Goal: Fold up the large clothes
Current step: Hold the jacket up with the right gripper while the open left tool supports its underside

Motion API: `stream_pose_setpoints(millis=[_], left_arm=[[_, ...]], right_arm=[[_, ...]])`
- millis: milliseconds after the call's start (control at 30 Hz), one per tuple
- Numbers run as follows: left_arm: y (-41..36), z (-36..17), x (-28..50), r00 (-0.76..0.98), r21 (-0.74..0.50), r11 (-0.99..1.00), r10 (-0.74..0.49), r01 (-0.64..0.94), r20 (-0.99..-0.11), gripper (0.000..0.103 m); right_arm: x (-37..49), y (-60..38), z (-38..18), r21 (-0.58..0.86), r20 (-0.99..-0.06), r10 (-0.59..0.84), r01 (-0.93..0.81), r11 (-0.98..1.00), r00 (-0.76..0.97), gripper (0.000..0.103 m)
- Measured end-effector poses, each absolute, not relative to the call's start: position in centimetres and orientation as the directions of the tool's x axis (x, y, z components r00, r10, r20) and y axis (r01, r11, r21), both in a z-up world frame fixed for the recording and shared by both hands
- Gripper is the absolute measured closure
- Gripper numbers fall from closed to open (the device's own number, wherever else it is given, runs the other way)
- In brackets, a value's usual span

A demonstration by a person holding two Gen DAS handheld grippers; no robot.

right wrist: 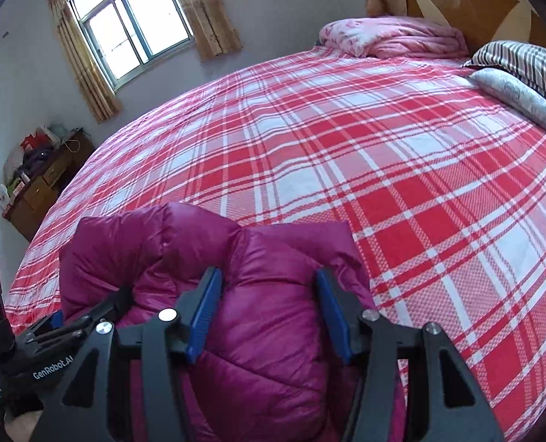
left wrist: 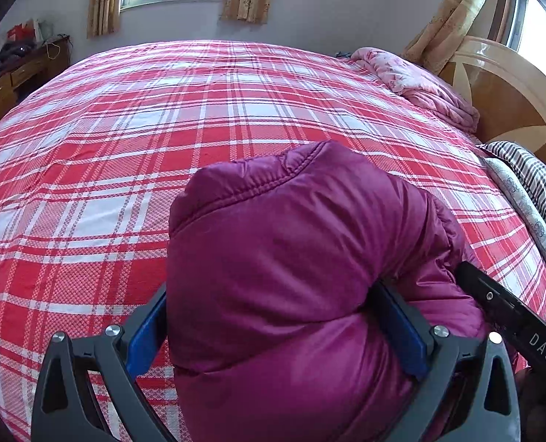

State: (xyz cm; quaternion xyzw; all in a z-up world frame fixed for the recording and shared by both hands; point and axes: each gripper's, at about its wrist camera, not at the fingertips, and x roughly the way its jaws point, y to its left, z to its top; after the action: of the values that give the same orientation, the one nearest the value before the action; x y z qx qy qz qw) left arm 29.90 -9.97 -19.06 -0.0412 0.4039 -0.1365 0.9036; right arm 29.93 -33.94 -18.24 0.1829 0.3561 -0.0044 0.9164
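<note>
Gripping a thick bunch of magenta padded jacket (left wrist: 291, 258) between its blue pads, the left gripper (left wrist: 276, 335) stands wide yet full — the quilted fabric fills the whole gap and bulges past both fingers. Close beside it, the right gripper (right wrist: 269, 316) has its jaws about half apart around another fold of the same jacket, the blue pads (right wrist: 204, 313) pressing the puffed cloth on either side, so it too appears to have hold rather than merely straddle. The jacket lies bundled at the near edge of the bed, directly ahead of and under both tools, its bulk heaped in front of them and running on toward the middle of the red-and-white plaid bedspread (left wrist: 162, 129); its long axis cannot be told from this heap. Neither hand looks clearly nearer; both sit on the garment side by side. Beyond the jacket the bedspread lies open and flat — room, one would judge, for spreading the garment out. A pink quilt (right wrist: 394, 38) and striped bedding (right wrist: 523, 62) are piled by the wooden headboard (left wrist: 504, 103), well apart from the work.
</note>
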Motion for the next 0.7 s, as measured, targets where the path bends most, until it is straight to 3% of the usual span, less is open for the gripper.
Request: stream_pose_setpoints(millis=[700], left_arm=[[-10.8,-20.6,30.8,0.592,-0.162,0.964,-0.259,0.212,-0.763,0.001]], right_arm=[[30.9,-33.9,-19.9,0.330,-0.708,0.125,0.170,0.929,0.695,0.046]])
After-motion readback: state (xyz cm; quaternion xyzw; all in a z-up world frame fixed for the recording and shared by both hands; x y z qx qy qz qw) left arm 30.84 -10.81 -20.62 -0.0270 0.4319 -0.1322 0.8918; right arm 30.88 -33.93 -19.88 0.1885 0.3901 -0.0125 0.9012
